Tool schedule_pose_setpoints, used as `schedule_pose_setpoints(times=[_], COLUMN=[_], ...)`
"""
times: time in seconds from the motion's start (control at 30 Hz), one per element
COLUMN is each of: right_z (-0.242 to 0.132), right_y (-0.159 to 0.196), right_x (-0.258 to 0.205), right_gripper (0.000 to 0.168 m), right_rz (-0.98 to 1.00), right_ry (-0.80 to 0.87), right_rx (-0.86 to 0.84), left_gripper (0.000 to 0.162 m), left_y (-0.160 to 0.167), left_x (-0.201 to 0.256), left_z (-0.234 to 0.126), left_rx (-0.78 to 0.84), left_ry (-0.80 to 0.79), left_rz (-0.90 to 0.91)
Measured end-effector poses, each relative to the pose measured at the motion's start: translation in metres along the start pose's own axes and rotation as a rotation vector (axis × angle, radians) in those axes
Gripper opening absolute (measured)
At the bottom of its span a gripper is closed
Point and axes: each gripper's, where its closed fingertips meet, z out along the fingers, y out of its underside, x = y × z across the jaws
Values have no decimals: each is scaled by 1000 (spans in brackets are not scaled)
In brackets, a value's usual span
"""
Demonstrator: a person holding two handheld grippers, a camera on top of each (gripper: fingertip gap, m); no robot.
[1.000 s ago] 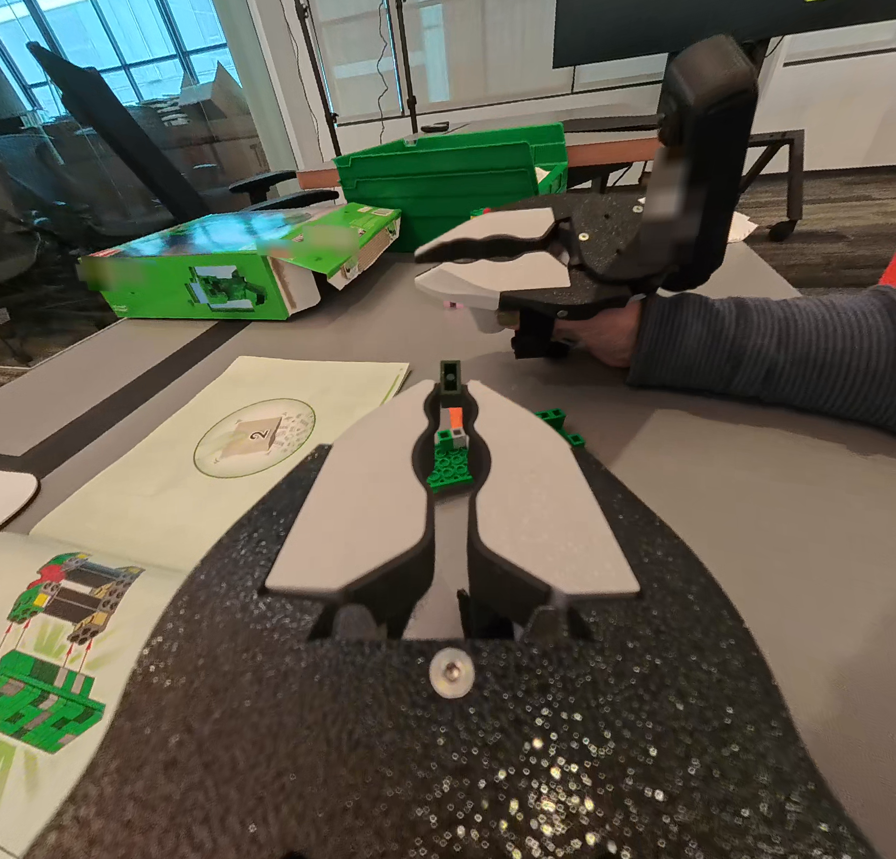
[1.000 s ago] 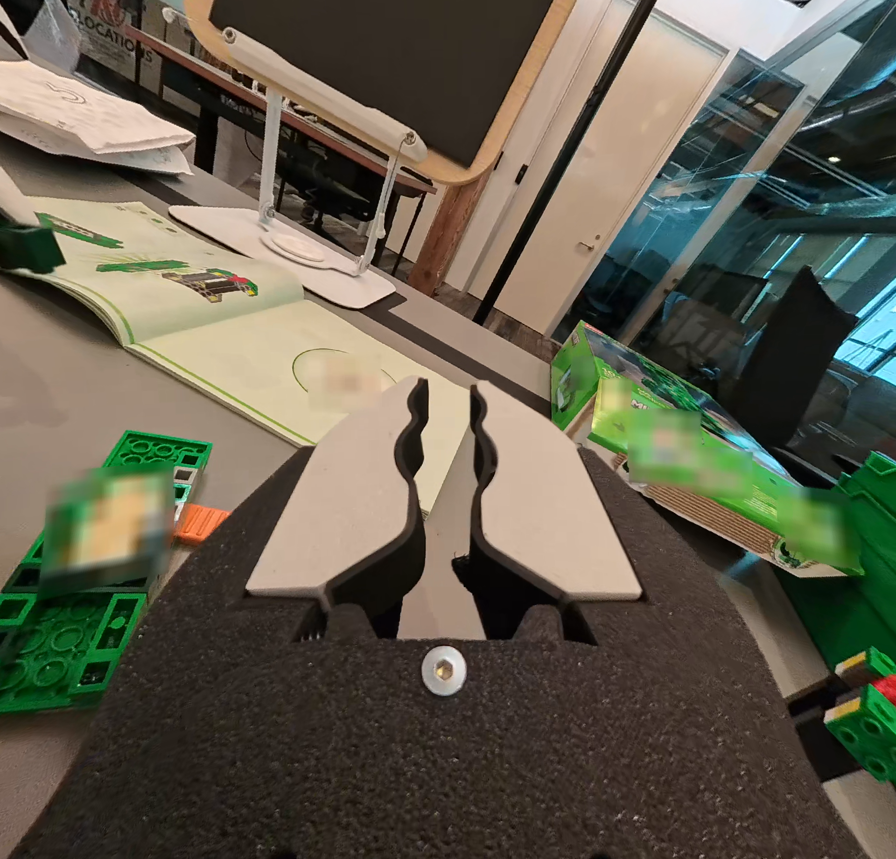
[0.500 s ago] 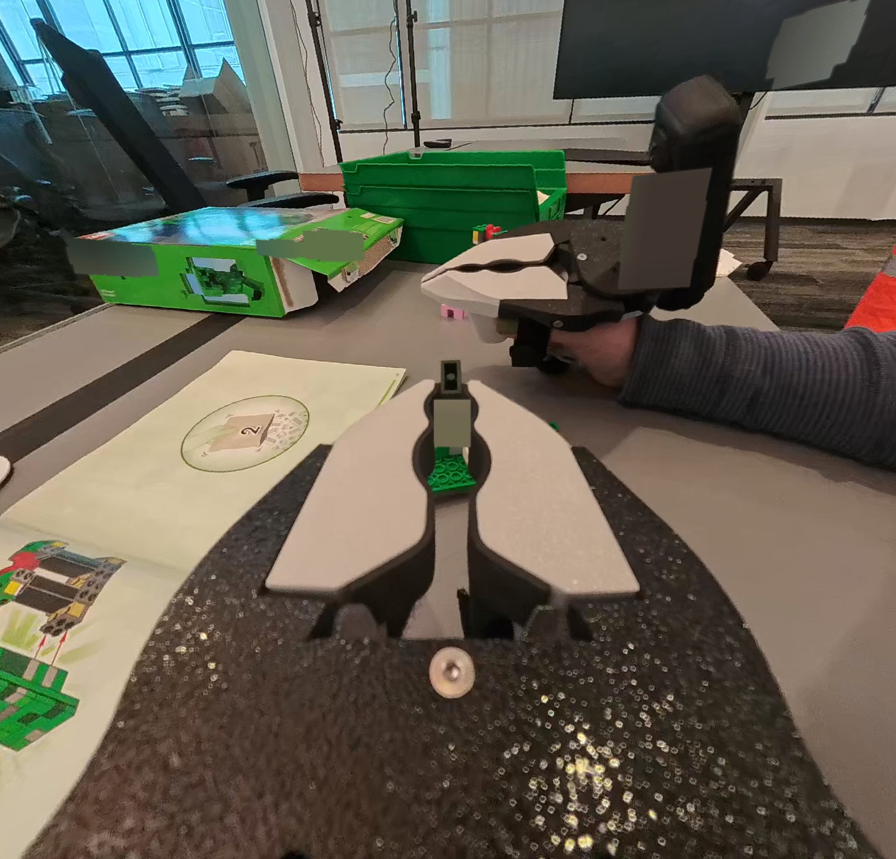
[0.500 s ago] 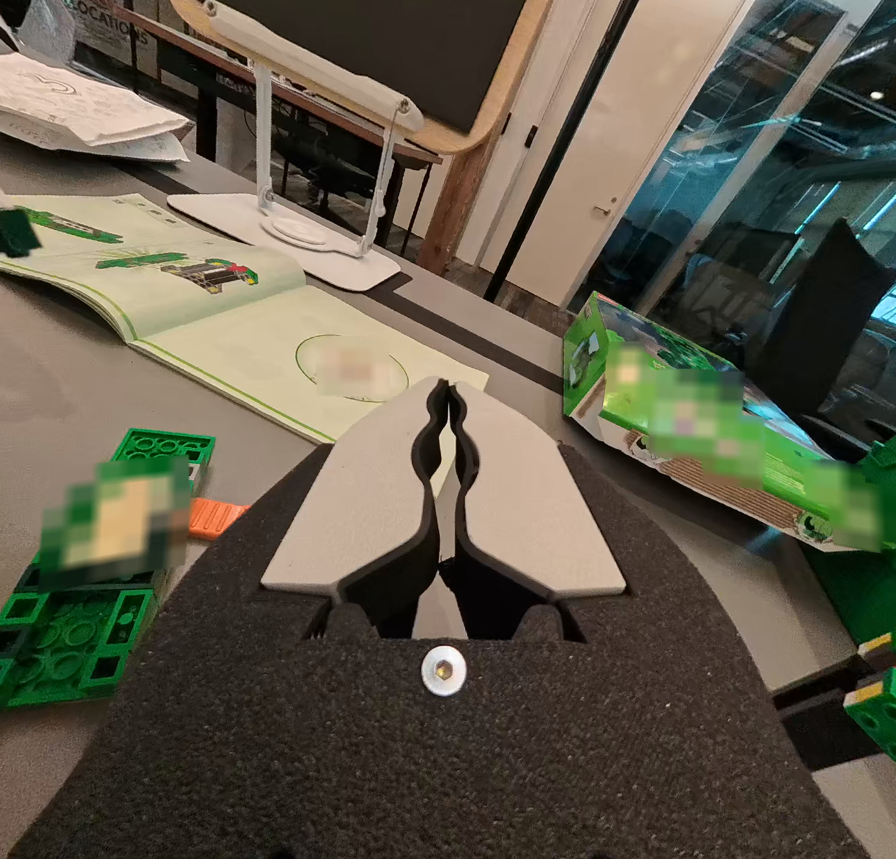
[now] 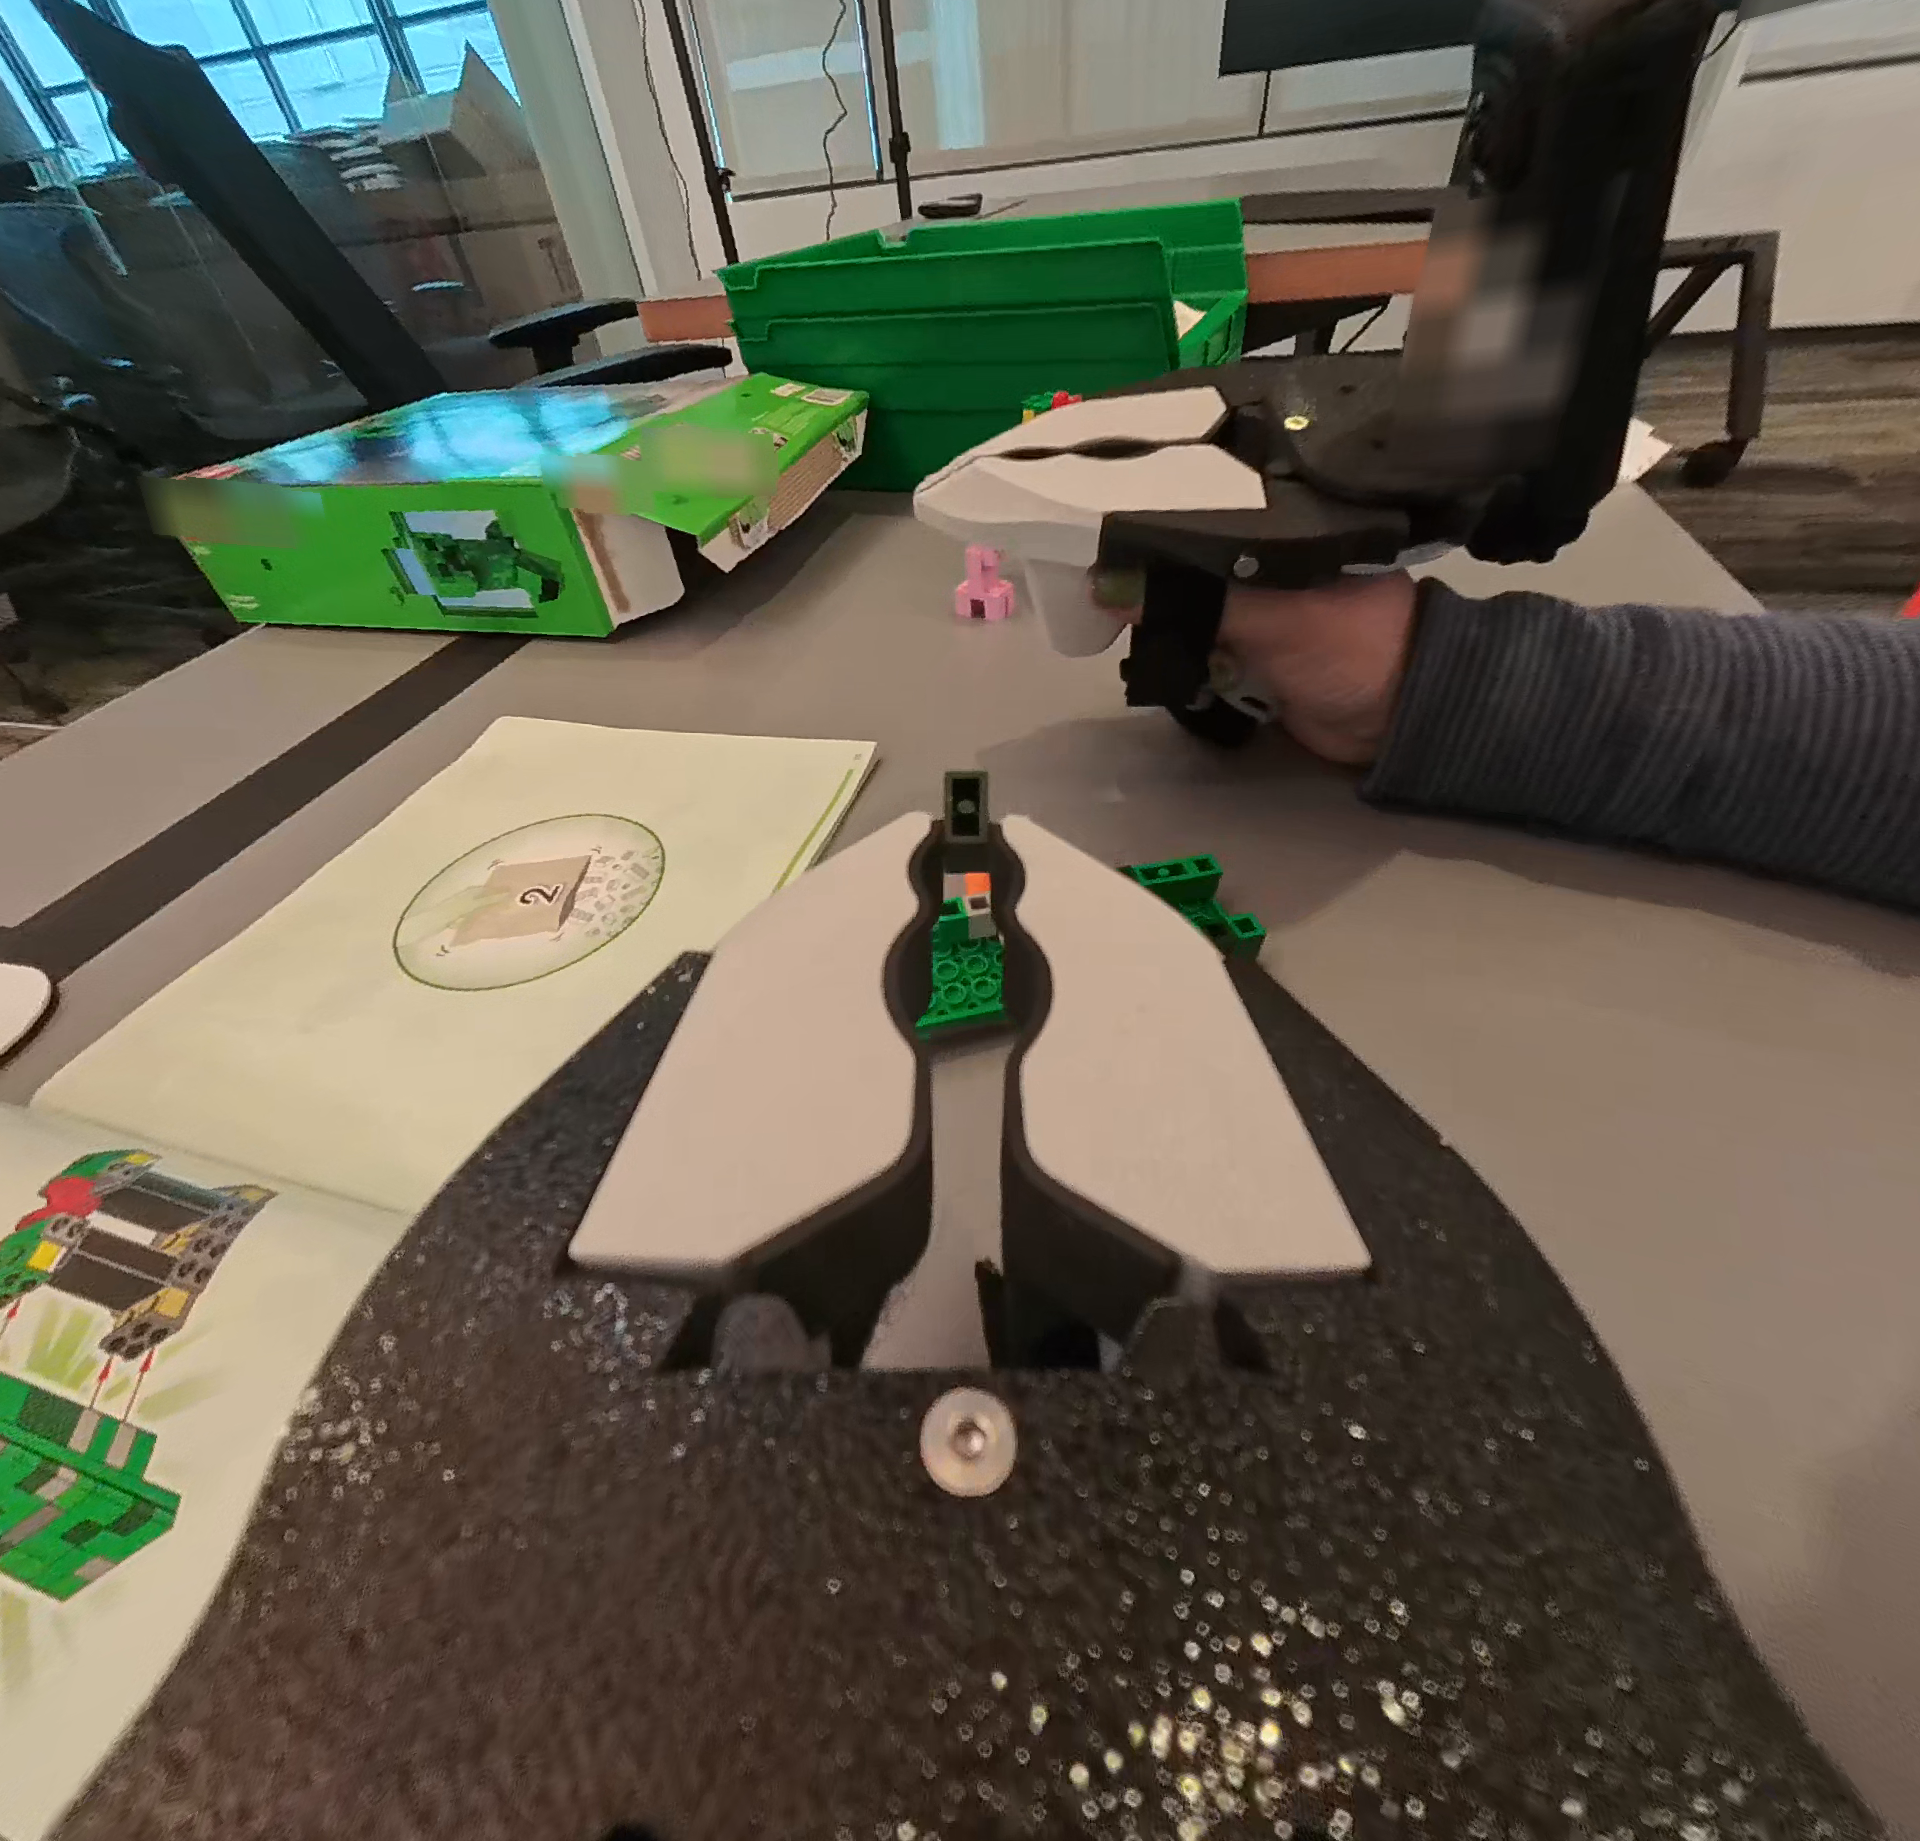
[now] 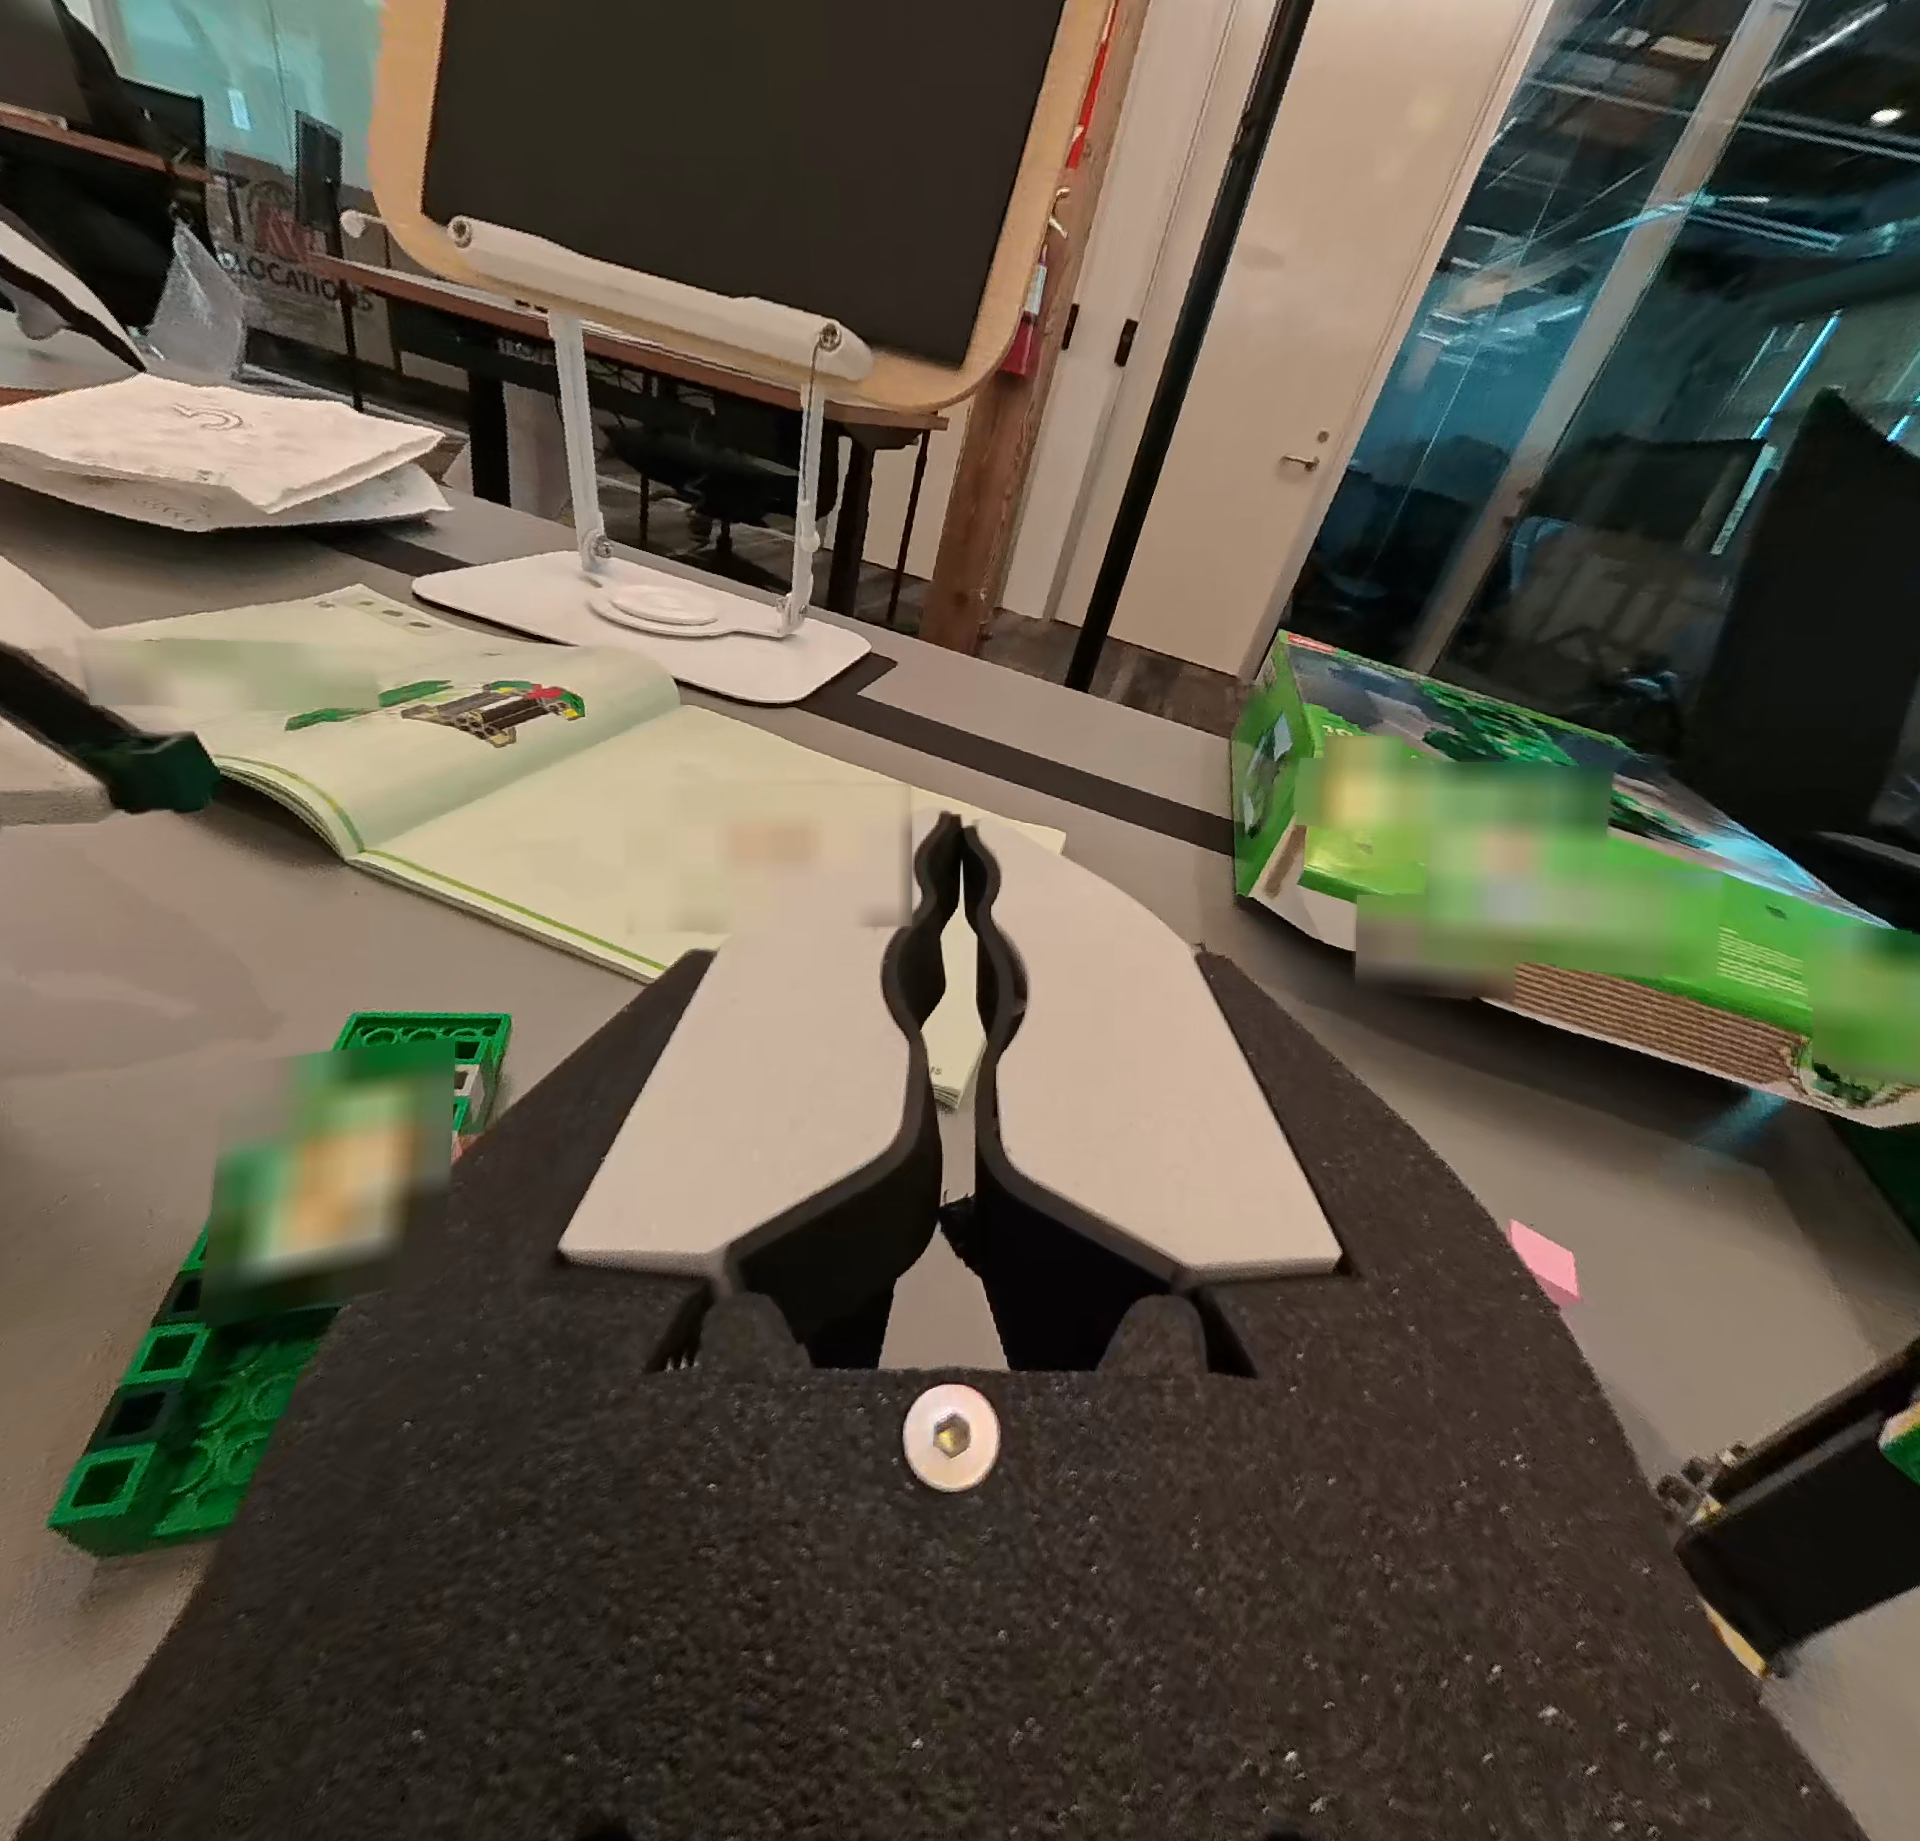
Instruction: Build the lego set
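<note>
My left gripper [image 5: 964,830] is shut on a small dark green brick [image 5: 964,802] that sticks out past its tips. It hangs above a green Lego base [image 5: 961,986] with grey and orange pieces on the grey table. My right gripper [image 6: 954,841] is shut and empty, raised above the table. In the left wrist view the right gripper [image 5: 1023,472] hovers farther back, held by a hand. In the right wrist view the green base [image 6: 166,1448] lies at lower left, and the dark green brick [image 6: 161,773] shows at the far left.
An open instruction booklet [image 5: 540,908] lies left of the base. A green set box [image 5: 488,524] and green bins [image 5: 987,316] stand behind. A pink piece [image 5: 982,586] sits below the right gripper. A black, yellow and green block [image 6: 1818,1542] is at lower right. A white stand [image 6: 644,628] holds a dark screen. There is about 12 cm between the tips of the two grippers.
My right gripper has closed from open, with nothing in it, and has risen and turned a little. My left gripper still holds the dark green brick over the base.
</note>
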Motion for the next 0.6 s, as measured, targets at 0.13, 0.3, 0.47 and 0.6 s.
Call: schedule_pose_setpoints(times=[0.13, 0.3, 0.47, 0.6], right_z=[1, 0, 1, 2], right_y=[1, -1, -1, 1], right_x=[-4, -2, -5, -7], right_gripper=[0, 0, 0, 0], right_rz=[-25, 5, -25, -46], right_ry=[-11, -15, -18, -17], right_rx=[-9, 8, 4, -12], left_gripper=[7, 7, 7, 7], left_y=[-1, -3, -4, 0], left_x=[1, -2, -1, -3], left_z=[0, -1, -1, 1], left_rx=[3, 14, 22, -2], left_ry=[-3, -14, -3, -29], left_rz=[2, -8, -32, -9])
